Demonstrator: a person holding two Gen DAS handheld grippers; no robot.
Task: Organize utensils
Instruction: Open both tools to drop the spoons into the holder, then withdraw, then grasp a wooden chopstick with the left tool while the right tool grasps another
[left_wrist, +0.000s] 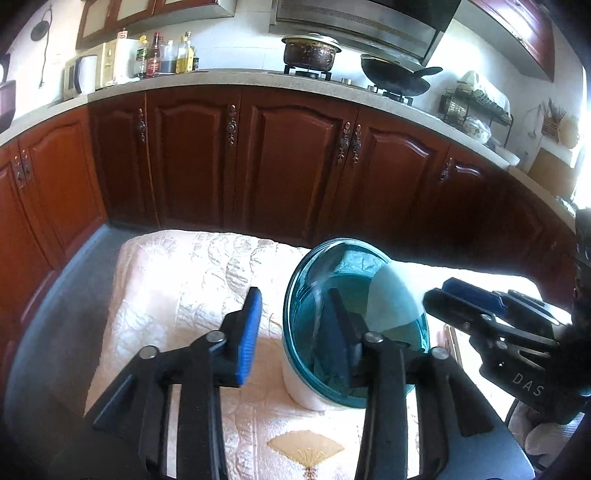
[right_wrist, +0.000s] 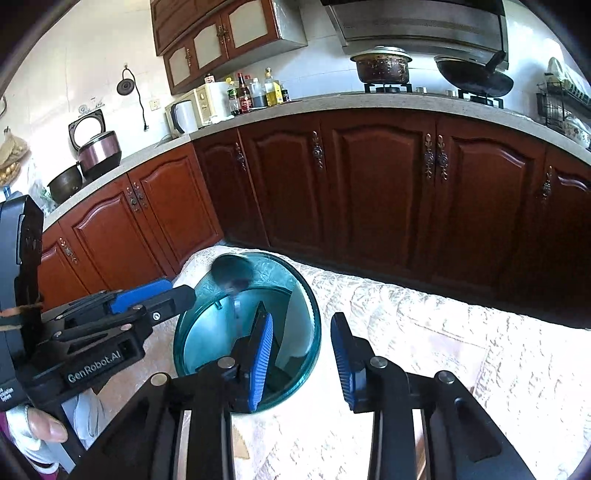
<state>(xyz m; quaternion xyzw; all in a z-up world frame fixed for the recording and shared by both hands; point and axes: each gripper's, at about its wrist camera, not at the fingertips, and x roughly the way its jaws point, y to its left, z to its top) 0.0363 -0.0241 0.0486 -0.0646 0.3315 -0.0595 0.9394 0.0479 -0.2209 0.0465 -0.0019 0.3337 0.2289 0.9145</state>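
- The left claw (left_wrist: 295, 332) stands with its jaws apart and nothing pressed between the pads; one finger sits outside the teal glass bowl (left_wrist: 354, 325) and the other shows through the glass, so the bowl's near wall lies between them without being gripped.
- The right claw (right_wrist: 301, 358) is likewise parted and holds nothing: its left finger is at the bowl's rim, its right finger over bare cloth.
- The bowl rests on the worktop, which is covered by a cream embroidered cloth (left_wrist: 192, 280). Inside the bowl a blurred, spoon-like utensil (right_wrist: 231, 277) leans against the wall; it is too smeared to name surely. A pale rounded shape (left_wrist: 391, 295) shows at the bowl's far side, and I cannot tell what it is.
- By my reading, the step in hand is a release: the bowl looks set down and both claws are loose about it.
- The next move probably calls for backing both claws clear of the rim without tipping the glass, then looking for the next utensil.
- Beyond the worktop run dark red cabinet doors (right_wrist: 376, 192) under a pale counter (right_wrist: 332, 103) carrying bottles (right_wrist: 258, 90), a pot (right_wrist: 382, 66) and a wok (right_wrist: 476, 81) on the stove.
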